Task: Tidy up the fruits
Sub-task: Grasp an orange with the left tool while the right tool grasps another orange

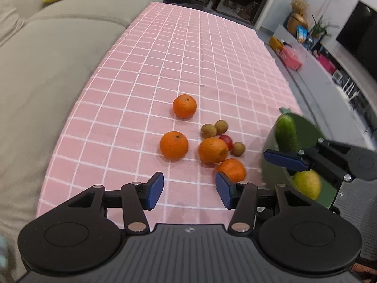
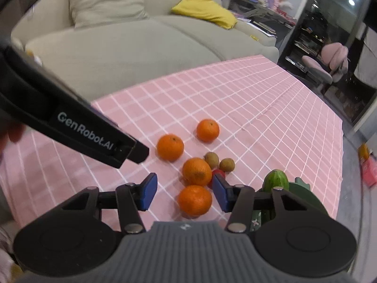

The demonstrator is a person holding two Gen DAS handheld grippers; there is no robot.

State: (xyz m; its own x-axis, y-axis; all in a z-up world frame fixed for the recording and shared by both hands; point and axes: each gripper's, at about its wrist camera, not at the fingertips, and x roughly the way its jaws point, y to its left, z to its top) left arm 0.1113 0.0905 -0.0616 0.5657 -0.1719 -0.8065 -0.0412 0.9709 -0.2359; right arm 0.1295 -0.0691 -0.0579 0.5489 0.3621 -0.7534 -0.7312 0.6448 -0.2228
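Right wrist view first: my right gripper [image 2: 183, 192] hangs with its blue pads apart and nothing clamped, and the nearest orange [image 2: 195, 200] sits on the cloth in the gap between them, not yet pressed as far as I can tell. Just beyond it lie a second orange [image 2: 197, 171], a small red fruit [image 2: 218, 172] half hidden behind my right pad, and two little brown fruits [image 2: 211, 160], all bunched close together; two more oranges [image 2: 170, 147] sit a bit apart, farther toward the sofa [image 2: 132, 54] side. A green plate [image 2: 308, 194] sits close to the near right edge of the table [image 2: 271, 99], with a cucumber [image 2: 275, 181] on it. From the left wrist view, my left gripper [image 1: 189, 191] is also spread and empty, hovering over bare cloth short of the pile, and a yellow-green fruit [image 1: 307, 184] shows on that plate too. My worry is the crowding: I judge that closing on the nearest orange could nudge its neighbour and send the round fruit rolling toward the table edge. Both grippers are near the same cluster, so they could knock each other, and a carried orange could clip the cucumber at the plate.
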